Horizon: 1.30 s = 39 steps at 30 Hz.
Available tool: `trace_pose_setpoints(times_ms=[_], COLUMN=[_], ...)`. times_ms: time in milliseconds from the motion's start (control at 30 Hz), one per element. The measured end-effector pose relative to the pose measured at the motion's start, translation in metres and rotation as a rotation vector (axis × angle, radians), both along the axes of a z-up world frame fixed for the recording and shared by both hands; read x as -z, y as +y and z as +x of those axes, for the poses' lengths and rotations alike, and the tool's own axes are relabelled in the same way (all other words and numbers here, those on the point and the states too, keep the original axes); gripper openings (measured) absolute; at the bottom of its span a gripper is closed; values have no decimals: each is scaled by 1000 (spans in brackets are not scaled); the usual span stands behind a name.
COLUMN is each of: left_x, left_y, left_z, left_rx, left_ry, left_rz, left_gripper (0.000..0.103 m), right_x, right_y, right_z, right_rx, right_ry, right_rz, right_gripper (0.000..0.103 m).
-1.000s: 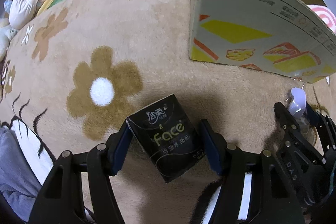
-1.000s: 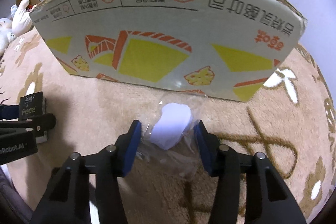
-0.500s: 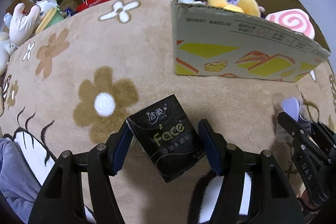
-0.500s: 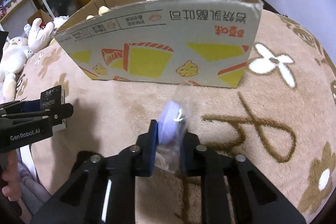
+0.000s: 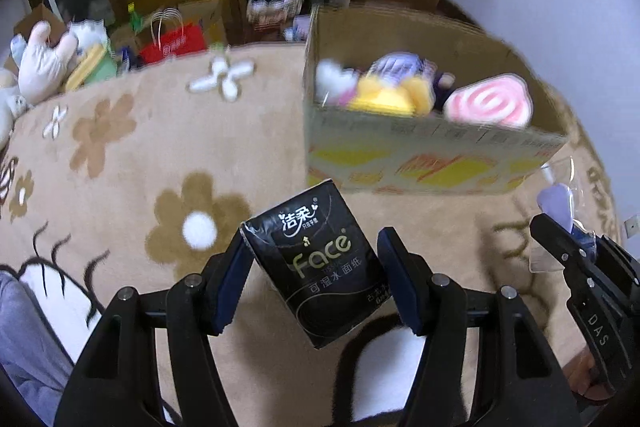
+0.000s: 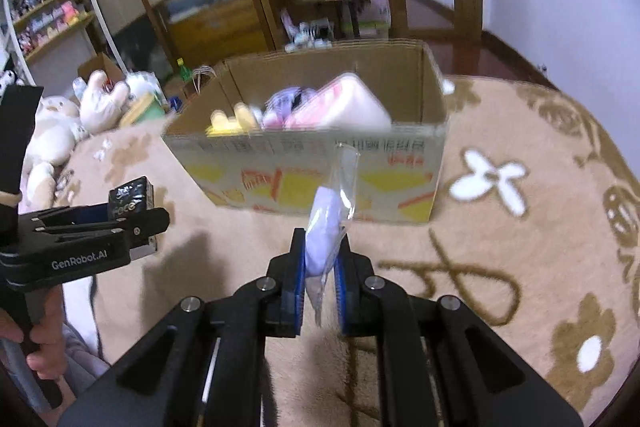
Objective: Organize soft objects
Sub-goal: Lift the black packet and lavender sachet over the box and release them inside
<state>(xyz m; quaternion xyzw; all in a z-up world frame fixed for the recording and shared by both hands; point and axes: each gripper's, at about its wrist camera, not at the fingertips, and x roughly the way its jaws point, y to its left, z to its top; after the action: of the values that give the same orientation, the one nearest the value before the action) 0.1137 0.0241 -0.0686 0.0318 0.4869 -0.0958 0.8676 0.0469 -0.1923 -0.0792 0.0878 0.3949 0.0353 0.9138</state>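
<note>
Between the blue pads of the left gripper (image 5: 316, 279) sits a black tissue pack (image 5: 320, 267), clamped by its two narrow sides; its long axis runs away from the fingers and leans a little to the left, so that one far corner points up toward the carpet's brown flower and the near end hangs below the pads. The right gripper (image 6: 319, 283) is nearly closed, its jaws pinching a clear plastic bag (image 6: 332, 223) with a soft lilac piece inside; the bag stands upright on edge between the pads, its long axis pointing forward and up past the fingertips, the empty top flap rising highest. Beyond both sets of fingers lies the beige flowered carpet (image 6: 500, 247), and farther ahead the open cardboard box (image 6: 400, 183), already holding yellow, purple and pink plush toys (image 5: 488, 103).
</note>
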Motion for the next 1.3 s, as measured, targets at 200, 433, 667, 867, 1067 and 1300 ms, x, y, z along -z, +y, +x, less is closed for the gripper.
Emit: trace_pose_setpoints(times_ms=[200, 433, 667, 867, 1067, 1300], left_x=[-35, -71, -90, -87, -76, -62], left_y=[-9, -14, -19, -26, -34, -42], left_z=[-13, -18, -8, 9, 28, 52], left_rx=[42, 73, 88, 105, 141, 154], left_ry=[-169, -362, -473, -502, -495, -467], left_rz=[24, 8, -8, 20, 30, 9], left_gripper=[62, 62, 62, 62, 62, 62], right_x=[-34, -52, -61, -56, -52, -43], right_y=[3, 26, 31, 29, 25, 14], right_z=[-3, 8, 19, 37, 56, 76], right_rx=[-14, -50, -65, -64, -58, -40], right_ry=[-124, -221, -261, -254, -259, -239], right_rz=[6, -13, -39, -30, -32, 4], right_gripper=[13, 13, 13, 10, 10, 10])
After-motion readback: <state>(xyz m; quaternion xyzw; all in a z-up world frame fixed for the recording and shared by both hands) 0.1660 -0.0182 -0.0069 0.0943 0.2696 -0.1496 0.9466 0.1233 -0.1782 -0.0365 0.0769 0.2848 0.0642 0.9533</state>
